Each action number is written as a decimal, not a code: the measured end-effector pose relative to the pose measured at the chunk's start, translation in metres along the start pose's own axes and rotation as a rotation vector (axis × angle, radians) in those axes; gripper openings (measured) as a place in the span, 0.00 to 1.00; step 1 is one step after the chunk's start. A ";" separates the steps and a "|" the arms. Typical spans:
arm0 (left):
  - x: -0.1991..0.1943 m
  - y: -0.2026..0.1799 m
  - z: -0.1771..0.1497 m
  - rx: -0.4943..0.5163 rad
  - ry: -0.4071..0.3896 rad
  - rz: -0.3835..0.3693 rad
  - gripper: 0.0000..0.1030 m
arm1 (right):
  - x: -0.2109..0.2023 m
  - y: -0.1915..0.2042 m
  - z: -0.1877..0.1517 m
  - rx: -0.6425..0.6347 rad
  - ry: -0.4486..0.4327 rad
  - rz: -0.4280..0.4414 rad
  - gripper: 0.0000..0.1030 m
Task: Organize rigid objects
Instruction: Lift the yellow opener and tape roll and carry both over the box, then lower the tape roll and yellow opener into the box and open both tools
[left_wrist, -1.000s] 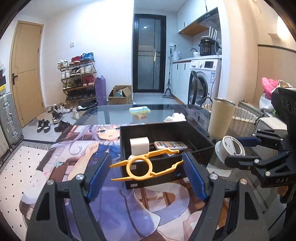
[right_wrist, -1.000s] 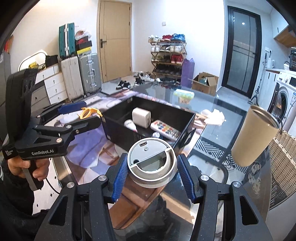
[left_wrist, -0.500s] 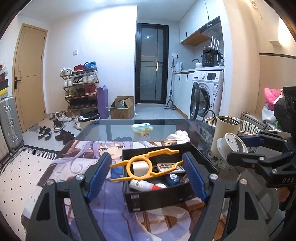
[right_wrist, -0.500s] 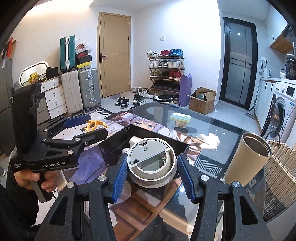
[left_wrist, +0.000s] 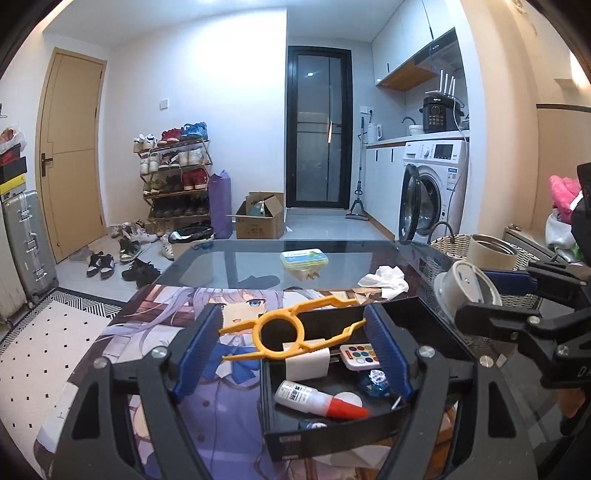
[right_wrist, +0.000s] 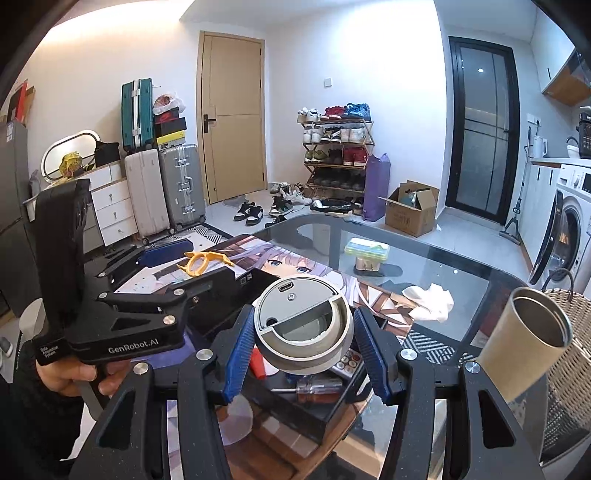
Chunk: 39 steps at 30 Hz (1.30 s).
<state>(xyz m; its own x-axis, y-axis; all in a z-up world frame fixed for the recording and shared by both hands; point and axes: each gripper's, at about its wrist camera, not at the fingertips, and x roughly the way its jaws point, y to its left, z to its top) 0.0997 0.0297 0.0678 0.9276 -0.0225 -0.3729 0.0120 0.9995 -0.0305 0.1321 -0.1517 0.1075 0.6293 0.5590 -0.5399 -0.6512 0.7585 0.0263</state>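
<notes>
My left gripper (left_wrist: 291, 332) is shut on a yellow plastic tool with a ring (left_wrist: 284, 330), held above the near left edge of the black bin (left_wrist: 332, 432). The tool also shows in the right wrist view (right_wrist: 199, 262). My right gripper (right_wrist: 303, 332) is shut on a grey round cup lid (right_wrist: 301, 323), held over the bin (right_wrist: 295, 413). The lid also shows at the right of the left wrist view (left_wrist: 467, 286). In the bin lie a white charger block (left_wrist: 306, 363), a paint palette (left_wrist: 360, 356), and a white bottle with a red cap (left_wrist: 317, 398).
A tan metal cup (right_wrist: 524, 336) stands at the table's right edge beside a wicker basket (right_wrist: 569, 339). On the glass table (left_wrist: 240, 266) lie a green-lidded box (left_wrist: 303, 258) and a crumpled white cloth (left_wrist: 386, 278). An anime mat (left_wrist: 155, 332) covers the near left.
Both grippers have risen and moved forward over the bin, each still holding its object. The bin now sits lower in both views, and more of its contents show.
</notes>
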 end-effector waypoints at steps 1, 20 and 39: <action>0.003 0.000 0.000 -0.001 0.004 0.002 0.76 | 0.006 -0.002 0.000 0.004 0.005 0.002 0.53; 0.036 0.001 -0.011 0.011 0.009 0.045 0.76 | 0.056 -0.015 -0.013 0.014 0.016 0.006 0.53; 0.053 -0.004 -0.011 0.048 0.096 0.072 0.76 | 0.072 -0.013 -0.021 0.016 0.033 -0.010 0.53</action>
<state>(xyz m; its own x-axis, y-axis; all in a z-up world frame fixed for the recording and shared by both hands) 0.1450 0.0238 0.0380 0.8867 0.0495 -0.4596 -0.0335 0.9985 0.0428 0.1770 -0.1286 0.0509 0.6215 0.5403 -0.5674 -0.6377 0.7695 0.0343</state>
